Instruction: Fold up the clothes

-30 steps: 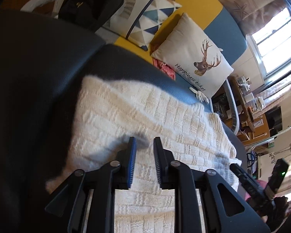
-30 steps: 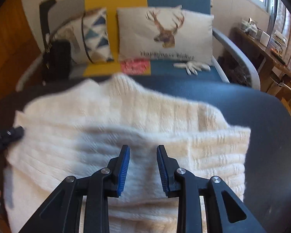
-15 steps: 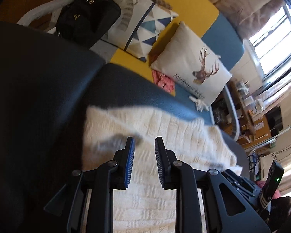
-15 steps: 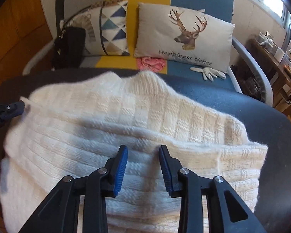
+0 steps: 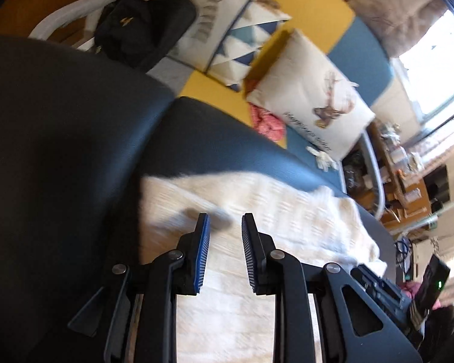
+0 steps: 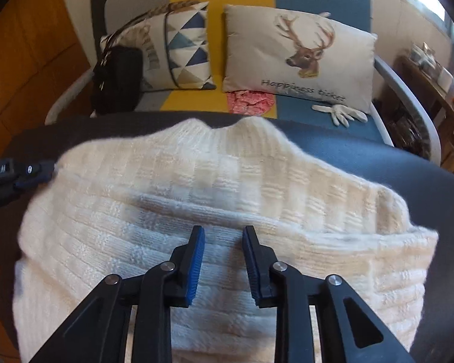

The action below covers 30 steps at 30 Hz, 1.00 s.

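The sweater (image 6: 227, 187) is soft and limp; grip its folded edge; right gripper (image 6: 222, 233) closing, left gripper (image 5: 225, 220) parted, both empty.

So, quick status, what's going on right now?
Left gripper open, empty. Right gripper closing, nothing pinched. White knit sweater partly folded. Nothing in the way.

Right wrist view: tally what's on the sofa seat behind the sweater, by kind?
Cushions: 2, triangle-pattern cushion and deer cushion
Black bag: 1
Pink cloth: 1
White glove: 1; whether it is a single glove or a pair cannot be told
Total: 5
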Each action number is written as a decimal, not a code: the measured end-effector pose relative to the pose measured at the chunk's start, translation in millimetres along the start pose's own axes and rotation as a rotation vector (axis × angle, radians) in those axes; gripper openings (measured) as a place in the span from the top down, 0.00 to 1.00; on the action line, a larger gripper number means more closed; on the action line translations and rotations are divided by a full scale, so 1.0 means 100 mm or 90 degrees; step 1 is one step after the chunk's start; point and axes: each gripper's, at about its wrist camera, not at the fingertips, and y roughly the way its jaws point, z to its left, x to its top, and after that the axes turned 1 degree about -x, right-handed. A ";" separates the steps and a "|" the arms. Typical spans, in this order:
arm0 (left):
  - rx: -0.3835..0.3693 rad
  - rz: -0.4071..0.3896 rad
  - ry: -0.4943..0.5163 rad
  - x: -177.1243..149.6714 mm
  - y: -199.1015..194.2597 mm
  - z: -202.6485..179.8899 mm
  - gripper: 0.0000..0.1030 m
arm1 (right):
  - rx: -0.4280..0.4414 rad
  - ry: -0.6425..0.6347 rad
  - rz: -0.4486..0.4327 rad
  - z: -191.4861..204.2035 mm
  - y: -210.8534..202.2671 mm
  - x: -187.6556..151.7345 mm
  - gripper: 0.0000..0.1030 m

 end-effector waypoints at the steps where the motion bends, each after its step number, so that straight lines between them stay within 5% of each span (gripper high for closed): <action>1: 0.001 -0.001 0.020 -0.03 0.01 -0.07 0.77 | -0.017 0.007 -0.007 -0.08 -0.04 -0.02 0.75; 4: 0.027 0.031 0.060 -0.09 0.20 -0.20 0.77 | -0.056 0.055 0.008 -0.37 0.03 -0.14 0.75; 12: 0.030 0.051 0.056 -0.12 0.28 -0.25 0.77 | -0.005 0.129 -0.043 -0.70 -0.10 -0.15 0.73; 15: 0.031 0.055 0.050 -0.13 0.28 -0.24 0.77 | -0.035 0.111 -0.043 -0.70 -0.04 -0.15 0.61; 19: 0.023 0.050 0.048 -0.14 0.21 -0.23 0.77 | -0.060 0.059 -0.029 -0.63 0.14 -0.17 0.59; 24: 0.013 0.018 0.068 -0.21 -0.06 -0.16 0.77 | -0.058 0.042 -0.048 -0.49 -0.12 -0.20 0.59; 30: 0.076 0.046 0.110 -0.43 -0.02 0.00 0.77 | -0.034 -0.008 0.012 -0.19 -0.09 -0.46 0.59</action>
